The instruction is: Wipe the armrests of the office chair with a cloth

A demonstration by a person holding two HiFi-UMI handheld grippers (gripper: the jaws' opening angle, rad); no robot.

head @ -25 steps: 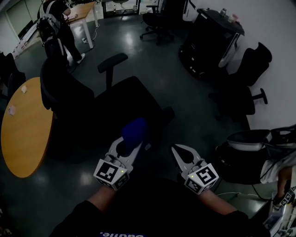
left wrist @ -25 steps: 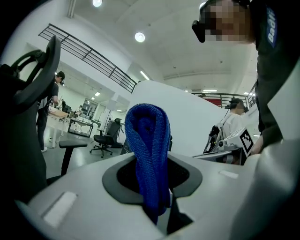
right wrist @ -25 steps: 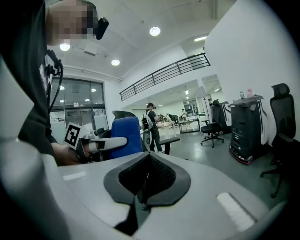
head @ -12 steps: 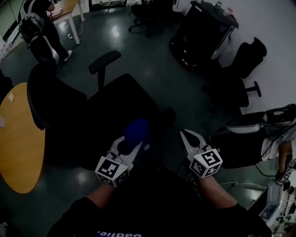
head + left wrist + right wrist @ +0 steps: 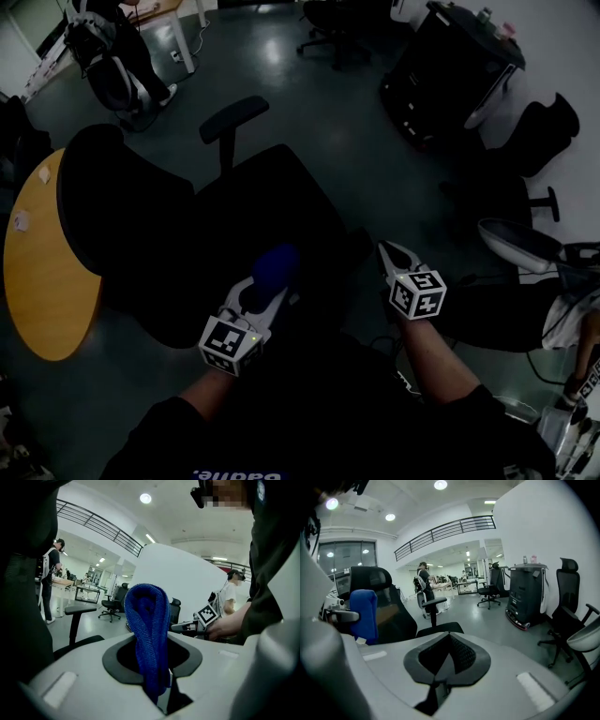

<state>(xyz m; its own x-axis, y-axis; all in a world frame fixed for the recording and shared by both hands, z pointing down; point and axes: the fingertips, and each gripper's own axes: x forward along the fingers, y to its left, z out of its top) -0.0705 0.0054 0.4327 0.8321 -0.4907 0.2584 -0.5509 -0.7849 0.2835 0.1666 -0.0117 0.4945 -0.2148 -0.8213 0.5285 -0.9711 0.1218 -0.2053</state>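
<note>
A black office chair (image 5: 234, 234) stands in front of me, seat toward me, backrest (image 5: 112, 216) at the left. Its far armrest (image 5: 232, 119) sticks up on a post (image 5: 433, 603). The near armrest is too dark to make out. My left gripper (image 5: 255, 292) hovers over the seat's near edge, shut on a folded blue cloth (image 5: 275, 266) that stands up between its jaws (image 5: 149, 634). My right gripper (image 5: 395, 255) is beside the seat's right edge, jaws together with nothing between them (image 5: 445, 656).
A round wooden table (image 5: 47, 262) lies at the left behind the chair. A black cabinet (image 5: 450, 75) and more black chairs (image 5: 525, 159) stand at the right. A person (image 5: 112, 47) with gear stands at the far left. Grey floor lies between.
My right gripper has moved forward and slightly right, next to the seat's edge. The left gripper with the cloth has stayed nearly in place. The head view has shifted a little.
</note>
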